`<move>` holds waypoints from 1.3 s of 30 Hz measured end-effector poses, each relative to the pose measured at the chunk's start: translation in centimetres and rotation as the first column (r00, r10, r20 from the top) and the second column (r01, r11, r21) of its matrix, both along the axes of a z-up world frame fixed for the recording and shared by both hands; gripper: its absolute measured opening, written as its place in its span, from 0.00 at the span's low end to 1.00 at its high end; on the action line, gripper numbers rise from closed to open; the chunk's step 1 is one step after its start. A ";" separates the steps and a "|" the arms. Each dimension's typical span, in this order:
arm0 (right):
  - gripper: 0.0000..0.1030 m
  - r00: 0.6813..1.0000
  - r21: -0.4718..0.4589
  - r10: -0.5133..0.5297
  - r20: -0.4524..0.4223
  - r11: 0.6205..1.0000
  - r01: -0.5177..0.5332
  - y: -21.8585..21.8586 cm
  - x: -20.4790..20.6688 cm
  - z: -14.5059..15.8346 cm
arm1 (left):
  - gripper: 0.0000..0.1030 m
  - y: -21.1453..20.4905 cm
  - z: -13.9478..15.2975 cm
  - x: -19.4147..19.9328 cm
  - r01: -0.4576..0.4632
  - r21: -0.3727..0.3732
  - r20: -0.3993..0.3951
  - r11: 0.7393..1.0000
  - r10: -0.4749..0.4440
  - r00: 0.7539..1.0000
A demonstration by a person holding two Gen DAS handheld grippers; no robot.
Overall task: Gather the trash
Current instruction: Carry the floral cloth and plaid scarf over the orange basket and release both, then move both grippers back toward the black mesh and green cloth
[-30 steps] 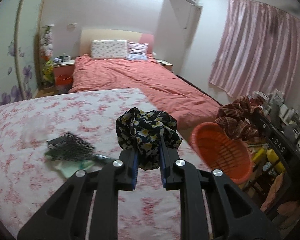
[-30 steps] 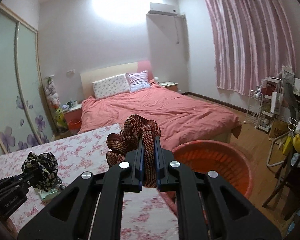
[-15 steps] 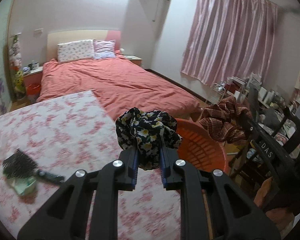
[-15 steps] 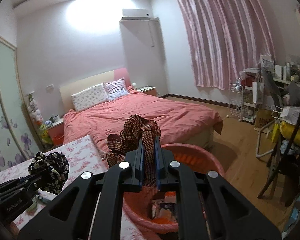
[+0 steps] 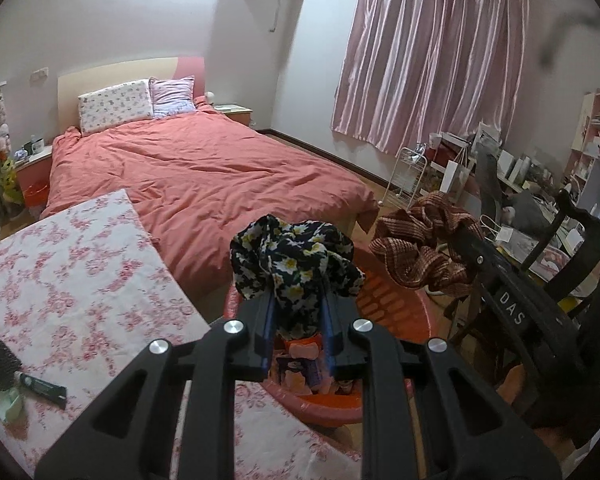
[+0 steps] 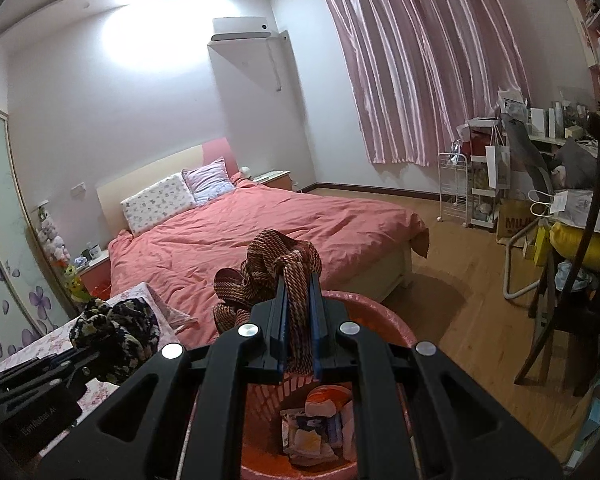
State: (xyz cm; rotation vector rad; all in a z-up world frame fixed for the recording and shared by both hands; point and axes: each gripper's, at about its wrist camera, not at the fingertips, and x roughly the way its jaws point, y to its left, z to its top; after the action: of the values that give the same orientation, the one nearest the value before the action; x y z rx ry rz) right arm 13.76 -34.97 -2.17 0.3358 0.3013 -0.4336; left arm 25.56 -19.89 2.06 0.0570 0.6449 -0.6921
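My left gripper [image 5: 296,304] is shut on a black floral scrunchie [image 5: 292,256] and holds it above the orange basket [image 5: 404,312]. My right gripper [image 6: 298,312] is shut on a brown striped scrunchie [image 6: 276,264], also above the orange basket [image 6: 376,320]. The basket holds wrappers and packets [image 6: 320,428]. In the left wrist view the right gripper [image 5: 466,242] and brown scrunchie [image 5: 420,252] show at the right. In the right wrist view the left gripper [image 6: 90,354] with the floral scrunchie [image 6: 116,328] shows at the lower left.
A table with a pink floral cloth [image 5: 68,272] lies to the left, with a black hairbrush [image 5: 4,364] on it. A bed with a red cover [image 5: 204,176] is behind. A dark chair [image 6: 572,320] and cluttered shelves [image 6: 488,184] stand at the right.
Both grippers have swung right, away from the table, and now hang over the orange basket with their scrunchies. The basket's contents have come into view.
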 end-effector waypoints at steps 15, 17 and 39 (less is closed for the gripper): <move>0.29 0.998 0.076 0.050 -0.031 0.996 -0.048 -2.1 1.5 -0.8 | 0.42 -2.5 -2.4 1.6 -0.014 0.042 -0.020 0.999 0.014 1.000; 0.34 0.998 0.079 0.046 -0.038 0.996 -0.043 -2.1 1.4 -1.1 | 0.42 -2.2 -2.8 1.9 -0.025 0.052 -0.031 0.998 0.026 0.999; 0.48 0.959 0.030 0.251 -0.132 0.968 -0.249 6.4 3.2 -0.4 | 0.61 15.4 -4.3 1.7 -0.351 0.152 -0.032 0.924 0.359 0.933</move>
State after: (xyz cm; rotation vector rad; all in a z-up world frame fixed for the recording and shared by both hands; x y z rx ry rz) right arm 16.99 -28.59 -2.53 0.2767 0.4725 -0.2047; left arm 27.21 -4.46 -2.25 0.0509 0.7392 -0.2958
